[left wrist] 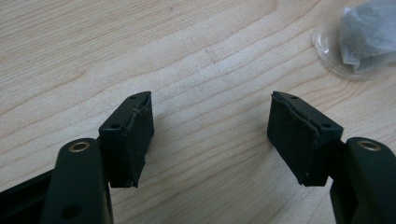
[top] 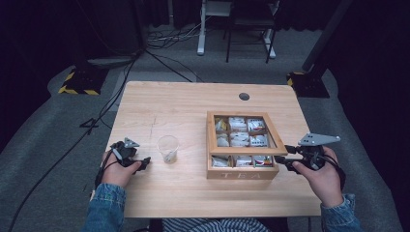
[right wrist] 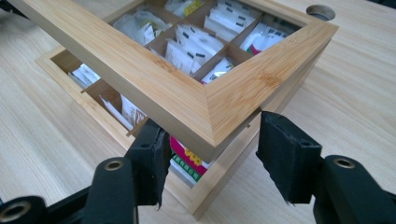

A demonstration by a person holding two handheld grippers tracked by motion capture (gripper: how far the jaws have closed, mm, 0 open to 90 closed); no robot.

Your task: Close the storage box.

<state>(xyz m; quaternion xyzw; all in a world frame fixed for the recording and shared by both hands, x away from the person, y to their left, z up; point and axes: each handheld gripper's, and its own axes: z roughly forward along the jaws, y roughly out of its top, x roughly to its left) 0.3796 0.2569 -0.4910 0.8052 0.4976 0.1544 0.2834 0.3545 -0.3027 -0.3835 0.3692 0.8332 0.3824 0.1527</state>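
Note:
A wooden tea box with several compartments of tea sachets stands right of centre on the table. Its framed lid is tilted up at the front. My right gripper is at the box's front right corner. In the right gripper view the lid has its corner between the jaws of that gripper: one pad sits under the front rail, the other stands clear beside the box wall. My left gripper rests open on the table, left of a clear cup holding a tea bag. Nothing lies between the left gripper's pads.
The light wooden table has a round cable hole at the back. Bare wood lies between the cup and the box and along the front edge. Cables, stands and white desk legs are on the floor beyond.

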